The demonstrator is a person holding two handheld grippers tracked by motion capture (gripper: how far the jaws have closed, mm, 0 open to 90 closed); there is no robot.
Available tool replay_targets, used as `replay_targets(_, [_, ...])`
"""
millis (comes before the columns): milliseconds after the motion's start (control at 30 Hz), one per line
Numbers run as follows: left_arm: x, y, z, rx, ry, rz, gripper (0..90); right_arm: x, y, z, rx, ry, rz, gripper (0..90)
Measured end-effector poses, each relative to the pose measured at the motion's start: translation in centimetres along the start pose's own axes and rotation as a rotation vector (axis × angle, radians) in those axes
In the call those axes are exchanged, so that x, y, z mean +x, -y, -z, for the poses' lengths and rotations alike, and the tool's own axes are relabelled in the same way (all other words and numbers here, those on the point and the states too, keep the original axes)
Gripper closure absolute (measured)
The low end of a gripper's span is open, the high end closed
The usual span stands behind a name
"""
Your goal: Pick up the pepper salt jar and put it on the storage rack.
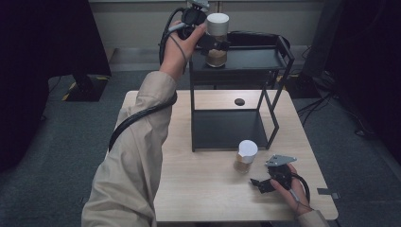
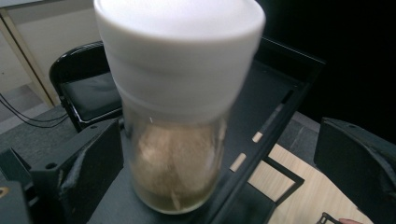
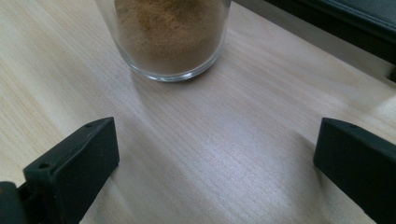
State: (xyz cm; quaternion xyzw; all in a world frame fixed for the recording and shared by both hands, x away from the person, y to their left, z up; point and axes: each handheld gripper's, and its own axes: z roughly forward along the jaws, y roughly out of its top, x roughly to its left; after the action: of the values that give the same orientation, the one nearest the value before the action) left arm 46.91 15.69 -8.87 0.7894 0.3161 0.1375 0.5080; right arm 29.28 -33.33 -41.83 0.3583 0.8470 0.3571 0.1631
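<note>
white-capped glass jar of brown powder (image 2: pixel 180 107) is seen on the black metal shelf's top tier (image 1: pixel 255 59), near its front edge, between the wide-spread jaws of the left gripper (image 1: pixel 213 43), not clamped; a jaw nudge could tip it off. right gripper (image 1: pixel 265 182) rests wide open on the light wooden table (image 1: pixel 198 189), beside a second powder jar (image 1: pixel 246 156); room around is open.

light wooden table (image 1: pixel 208 198) on grey carpet floor (image 1: pixel 71 142). small dark round disc (image 1: pixel 239 101) on tabletop behind rack's lower shelf, near far edge. black folding chair (image 2: pixel 86 91) beyond table, seat dark, partly behind rack. black cables (image 1: pixel 326 101) trailing on floor right of table. yellow-black striped tape (image 1: pixel 70 90) on floor far left, beside dark stand base (image 1: pixel 87 87). pale wall panels (image 1: pixel 137 21) at back.
</note>
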Motion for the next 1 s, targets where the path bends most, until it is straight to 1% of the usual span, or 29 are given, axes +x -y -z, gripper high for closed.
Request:
replay_targets(267, [-0.4, 2.2, 1.0, -0.022, 0.014, 0.008, 0.9, 0.0, 0.0, 0.0, 0.0, 0.001, -0.002, 0.0])
replay_targets(333, [-0.4, 3.0, 1.2, -0.027, 0.025, 0.015, 0.9, 0.1, 0.0, 0.0, -0.002, 0.003, -0.002, 0.0])
replay_targets(433, [-0.5, 3.7, 1.4, -0.033, 0.026, 0.011, 0.9, 0.1, 0.1, 0.0, -0.001, 0.005, -0.004, 0.0])
replay_targets(500, [-0.5, 4.4, 1.3, -0.033, 0.035, 0.021, 0.9, 0.2, 0.1, 0.0, -0.001, 0.005, -0.005, 0.0])
replay_targets(667, [-0.5, 5.4, 1.3, -0.029, 0.044, 0.018, 1.0, 0.2, 0.1, 0.0, -0.002, 0.006, -0.004, 0.0])
replay_targets(733, [-0.6, 5.9, 1.4, -0.035, 0.048, 0.022, 1.0, 0.2, 0.1, 0.0, -0.002, 0.006, -0.004, 0.0])
replay_targets(800, [-0.7, 6.1, 1.5, -0.039, 0.048, 0.016, 1.0, 0.2, 0.1, 0.0, -0.002, 0.007, -0.005, 0.0])
replay_targets(867, [-0.8, 6.4, 1.6, -0.045, 0.056, 0.012, 1.4, 0.2, 0.1, 0.0, -0.003, 0.007, -0.007, 0.0])
replay_targets(1000, [-0.9, 6.8, 1.9, -0.049, 0.065, 0.011, 1.4, 0.3, 0.1, 0.1, -0.003, 0.009, -0.008, 0.0])
